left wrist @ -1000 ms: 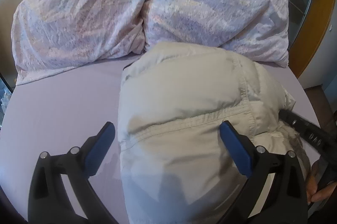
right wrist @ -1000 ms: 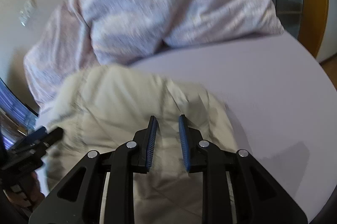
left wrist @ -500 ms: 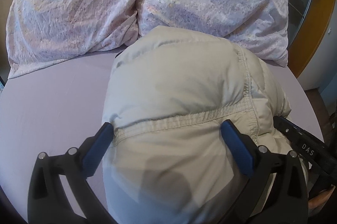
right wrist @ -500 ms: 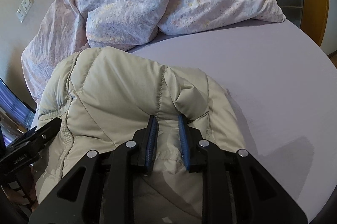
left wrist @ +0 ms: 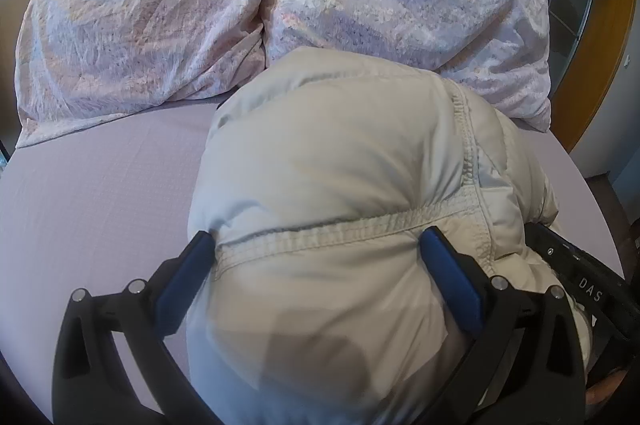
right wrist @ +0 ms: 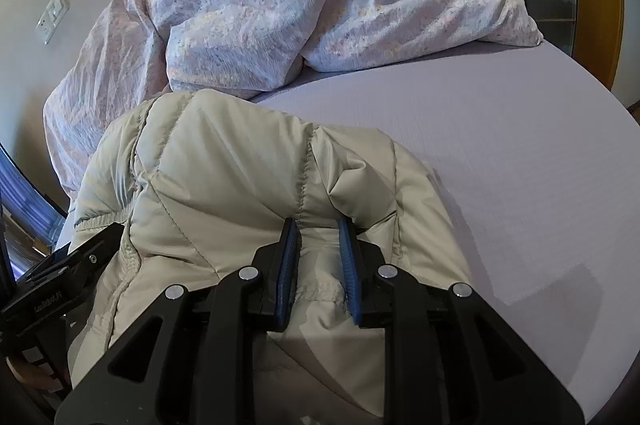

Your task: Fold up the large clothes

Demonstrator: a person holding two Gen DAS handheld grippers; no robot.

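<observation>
Your beige quilted puffer jacket (left wrist: 340, 185) lies bunched on the near part of the lilac-sheeted bed (left wrist: 100, 193), its far edge just short of the crumpled pink-and-lilac floral duvet (left wrist: 160, 25) heaped at the far end. Your left tongs (left wrist: 316, 257) stand spread wide, straddling a padded section along a stitched seam, both blue pads touching the fabric. Your right tongs (right wrist: 318, 265) are nearly together, pinching a ridge of the jacket at its right side. In the right view, bare sheet stretches away to the right.
</observation>
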